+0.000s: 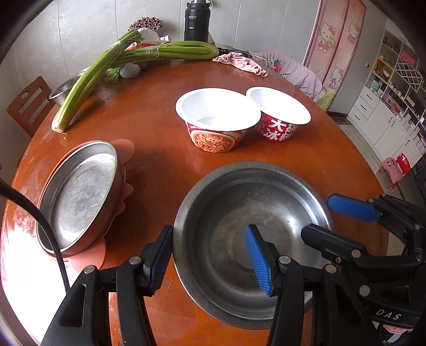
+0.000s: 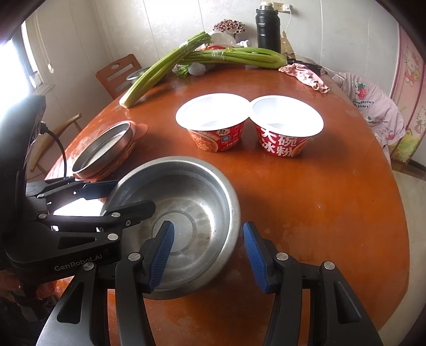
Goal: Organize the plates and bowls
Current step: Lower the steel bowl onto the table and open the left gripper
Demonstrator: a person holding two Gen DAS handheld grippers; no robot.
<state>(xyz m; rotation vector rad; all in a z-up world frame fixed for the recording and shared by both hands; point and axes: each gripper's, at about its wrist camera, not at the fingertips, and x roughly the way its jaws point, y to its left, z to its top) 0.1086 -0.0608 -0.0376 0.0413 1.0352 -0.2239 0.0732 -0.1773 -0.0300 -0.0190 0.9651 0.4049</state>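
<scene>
A large steel bowl (image 1: 226, 202) (image 2: 191, 191) sits on the orange round table near its front edge. My left gripper (image 1: 209, 260) (image 2: 134, 194) straddles the bowl's left rim, one finger inside and one outside, open, with neither pad on the metal. On the right rim my right gripper (image 2: 209, 255) (image 1: 316, 217) stands the same way, open. A shallow steel plate (image 1: 80, 197) (image 2: 106, 149) rests tilted on a pink mat (image 1: 125, 149) to the left. Behind the bowl stand two red paper bowls with white insides (image 1: 215, 114) (image 1: 279, 111) (image 2: 210, 119) (image 2: 285, 122), side by side.
Celery stalks (image 1: 165, 52) (image 2: 234, 57), a black flask (image 1: 197, 22) and a pink cloth (image 1: 242, 62) lie at the table's far side. A small steel bowl (image 1: 61, 93) sits far left. Wooden chairs (image 2: 119, 74) stand beyond the left edge.
</scene>
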